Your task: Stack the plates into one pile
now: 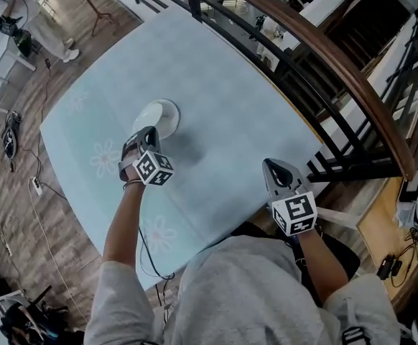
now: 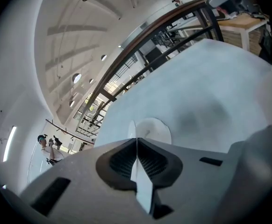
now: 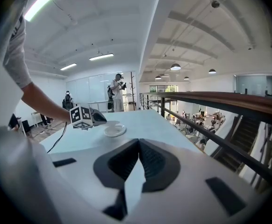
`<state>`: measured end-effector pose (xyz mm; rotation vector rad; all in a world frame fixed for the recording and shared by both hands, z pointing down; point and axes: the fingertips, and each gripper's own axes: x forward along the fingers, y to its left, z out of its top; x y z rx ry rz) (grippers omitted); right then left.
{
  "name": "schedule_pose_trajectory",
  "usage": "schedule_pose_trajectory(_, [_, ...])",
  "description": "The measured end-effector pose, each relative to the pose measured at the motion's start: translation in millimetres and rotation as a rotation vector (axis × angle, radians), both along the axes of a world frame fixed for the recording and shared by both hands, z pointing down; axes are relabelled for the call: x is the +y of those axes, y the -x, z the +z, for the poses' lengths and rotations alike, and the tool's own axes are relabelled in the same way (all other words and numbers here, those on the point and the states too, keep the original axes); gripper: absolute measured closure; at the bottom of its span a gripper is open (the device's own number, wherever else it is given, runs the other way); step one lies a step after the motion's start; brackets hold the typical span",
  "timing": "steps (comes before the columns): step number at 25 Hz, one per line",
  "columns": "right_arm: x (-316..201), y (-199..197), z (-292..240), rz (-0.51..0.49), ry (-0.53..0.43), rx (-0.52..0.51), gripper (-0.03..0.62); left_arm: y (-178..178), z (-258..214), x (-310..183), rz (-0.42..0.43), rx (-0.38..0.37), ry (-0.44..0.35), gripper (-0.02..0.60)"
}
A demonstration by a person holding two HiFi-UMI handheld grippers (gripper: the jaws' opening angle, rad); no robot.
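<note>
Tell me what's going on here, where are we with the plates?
A person holds a gripper in each hand over a table with a pale blue cloth. The left gripper, jaws shut, is at the near edge of a white plate lying flat on it; I cannot tell whether they touch. The right gripper, shut and empty, hangs over the table's near right edge. No other plate shows, and I cannot tell whether this is one plate or a pile.
</note>
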<state>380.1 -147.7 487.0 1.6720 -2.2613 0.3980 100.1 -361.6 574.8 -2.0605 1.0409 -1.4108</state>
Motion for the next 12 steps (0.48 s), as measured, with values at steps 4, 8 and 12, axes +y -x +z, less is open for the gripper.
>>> schedule_pose_trajectory(4, [-6,-18,11,-0.005,0.012,0.002,0.568,-19,25,-3,0.001,-0.034,0.032,0.555])
schedule_pose_trajectory(8, [-8,-25,16,-0.019,0.029,-0.001,0.568,-29,40,-4,-0.003,-0.05,0.055,0.555])
schedule_pose_trajectory(12, [-9,-31,21,-0.023,0.04,-0.01,0.568,-39,55,1,0.004,-0.069,0.1,0.555])
